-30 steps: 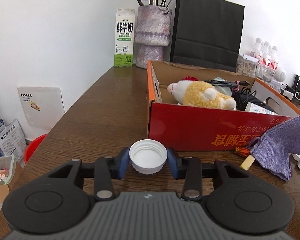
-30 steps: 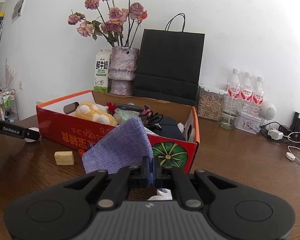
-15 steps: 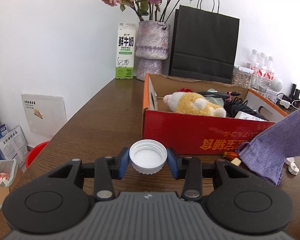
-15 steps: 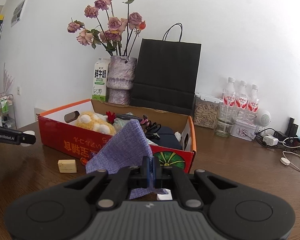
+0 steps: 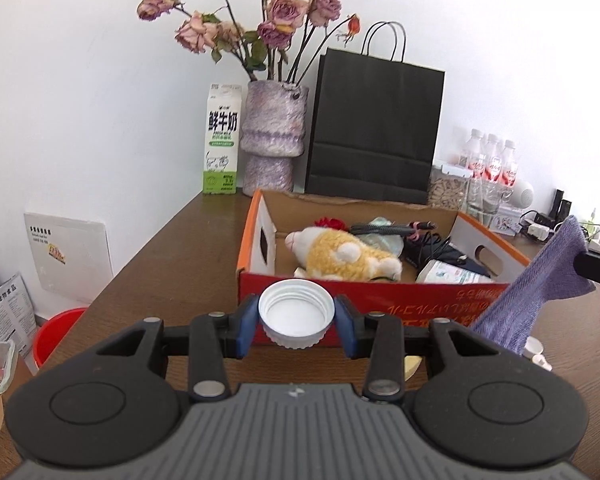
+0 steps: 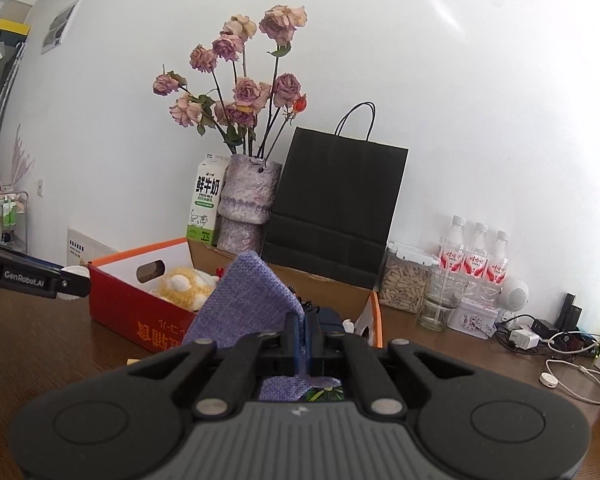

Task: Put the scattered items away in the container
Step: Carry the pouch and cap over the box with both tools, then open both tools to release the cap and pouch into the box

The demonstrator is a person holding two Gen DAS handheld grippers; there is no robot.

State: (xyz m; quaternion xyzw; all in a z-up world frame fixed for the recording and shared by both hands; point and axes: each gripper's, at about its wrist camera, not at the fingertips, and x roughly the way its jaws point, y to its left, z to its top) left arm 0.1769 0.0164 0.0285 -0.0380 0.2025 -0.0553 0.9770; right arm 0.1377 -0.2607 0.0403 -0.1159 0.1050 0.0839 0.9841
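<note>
Left claw (image 5: 296, 322): held above the tabletop (image 5: 172, 264), pointing slightly downward toward the near wall of the box (image 5: 380, 300); pads clamped on a white cap (image 5: 296, 314), open side facing the camera, off the tabletop just before the box's red front.

Right claw (image 6: 303, 334): raised at the box's right end, pointing slightly downward; jaws pressed together on a purple cloth (image 6: 248, 300), which stands up and drapes to the claw's left, its lower edge hanging below the pads.

Box: open-topped, on the tabletop; holds a plush toy (image 5: 348, 254), cables (image 5: 428, 240) and a packet.
</note>
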